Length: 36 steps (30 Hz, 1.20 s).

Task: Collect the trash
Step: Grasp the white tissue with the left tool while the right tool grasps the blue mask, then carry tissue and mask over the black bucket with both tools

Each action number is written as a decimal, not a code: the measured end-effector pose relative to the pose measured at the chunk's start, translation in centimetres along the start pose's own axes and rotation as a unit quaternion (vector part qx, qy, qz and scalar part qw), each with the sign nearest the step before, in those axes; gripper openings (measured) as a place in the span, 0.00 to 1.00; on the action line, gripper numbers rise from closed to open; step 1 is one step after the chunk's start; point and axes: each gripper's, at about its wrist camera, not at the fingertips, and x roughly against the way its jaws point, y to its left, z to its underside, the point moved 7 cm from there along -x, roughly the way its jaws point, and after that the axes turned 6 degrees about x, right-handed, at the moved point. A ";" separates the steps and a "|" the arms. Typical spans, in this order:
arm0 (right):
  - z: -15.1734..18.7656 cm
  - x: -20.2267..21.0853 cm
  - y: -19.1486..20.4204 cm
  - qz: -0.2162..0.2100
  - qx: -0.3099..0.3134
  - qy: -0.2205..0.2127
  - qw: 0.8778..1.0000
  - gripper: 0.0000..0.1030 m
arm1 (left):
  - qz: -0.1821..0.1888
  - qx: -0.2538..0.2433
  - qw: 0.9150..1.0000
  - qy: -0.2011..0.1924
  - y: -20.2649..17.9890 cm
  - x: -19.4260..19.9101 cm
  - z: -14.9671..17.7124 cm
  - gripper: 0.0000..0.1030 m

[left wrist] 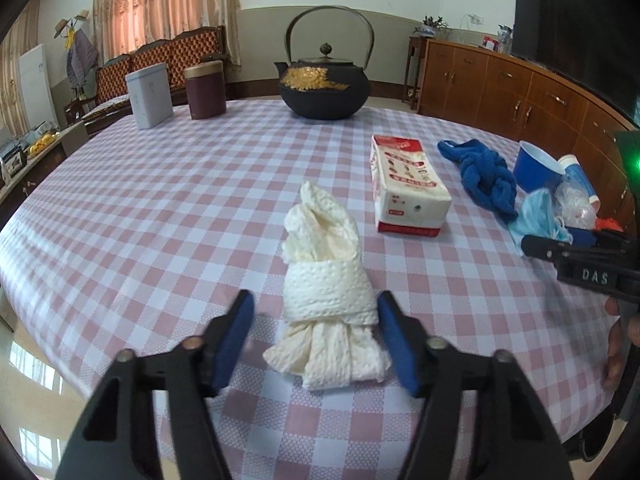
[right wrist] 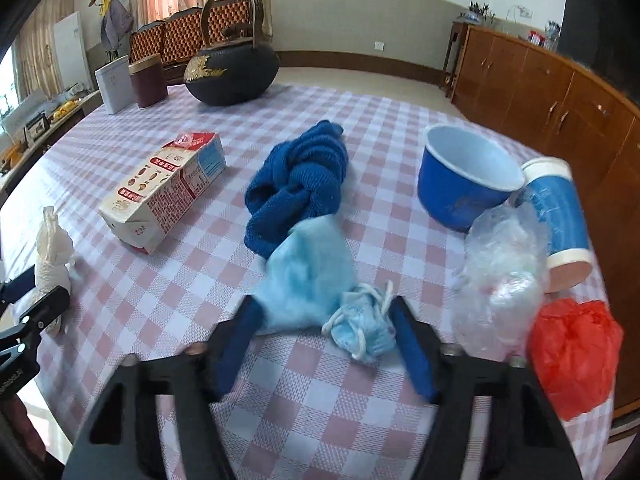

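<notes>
A crumpled white paper towel (left wrist: 328,264) lies on the pink-and-white checked tablecloth (left wrist: 160,216). My left gripper (left wrist: 316,298) stands open around its near end: the right pad touches the paper, while the left pad is a gap away. A light blue face mask (right wrist: 308,280) with white ear loops lies partly under a knotted blue cloth (right wrist: 296,184). My right gripper (right wrist: 324,304) straddles the mask, open, its pads at the mask's two sides. The paper towel (right wrist: 52,252) and the left gripper's fingers (right wrist: 40,312) also show at the right wrist view's left edge.
A red-and-white paper pack (right wrist: 160,200) lies mid-table. At the right are a blue bowl (right wrist: 464,176), a tipped blue cup (right wrist: 556,216), a clear plastic bag (right wrist: 500,272) and a red plastic bag (right wrist: 572,352). A black teapot (left wrist: 324,88) and two tins (left wrist: 150,96) stand at the back.
</notes>
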 end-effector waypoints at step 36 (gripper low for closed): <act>11.6 21.8 -7.4 0.069 -0.083 -0.154 0.982 0.24 | 0.126 -0.103 0.985 -0.062 -15.7 11.5 3.2 0.37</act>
